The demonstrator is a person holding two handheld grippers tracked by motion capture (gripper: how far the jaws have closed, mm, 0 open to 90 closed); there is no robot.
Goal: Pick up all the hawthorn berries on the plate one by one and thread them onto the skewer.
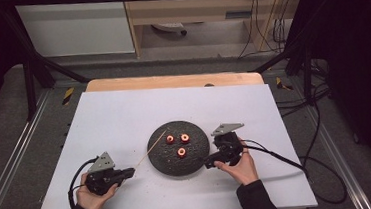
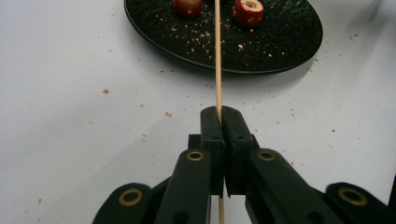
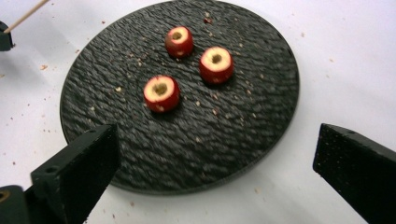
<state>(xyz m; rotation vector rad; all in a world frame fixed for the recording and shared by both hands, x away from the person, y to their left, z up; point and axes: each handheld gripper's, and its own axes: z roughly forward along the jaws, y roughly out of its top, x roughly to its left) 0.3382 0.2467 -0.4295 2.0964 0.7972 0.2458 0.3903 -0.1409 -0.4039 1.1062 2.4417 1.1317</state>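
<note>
On the white table (image 1: 124, 119), a round black textured plate (image 1: 165, 161) sits near the person's edge, between the two hands. Three small cored red fruits lie on it, cut faces and bored holes turned upward: one at front (image 3: 161, 93), one at right (image 3: 216, 64), one at back (image 3: 179, 41). They lie close together but apart from one another. Crumbs are scattered over the plate and the tabletop around it, probably debris from the coring.

The left gripper (image 2: 219, 114) is clamped tight on a thin wooden skewer (image 2: 217, 56). In the left gripper view the two jaws meet around the stick, which passes straight through and projects forward over the plate's rim, its line running between two of the fruits. Held low and nearly level like this, the tip is aimed for threading through a bored centre.

The right gripper (image 3: 215, 154) hovers just over the near rim of the plate with its jaws spread wide and nothing between them. The front fruit is the one nearest to it. Judgement: the open jaws are placed to take up a fruit and present its hole to the skewer.

Risk, as a judgement: the fruits are small and round, so a pinch off-centre could roll one across the plate.
</note>
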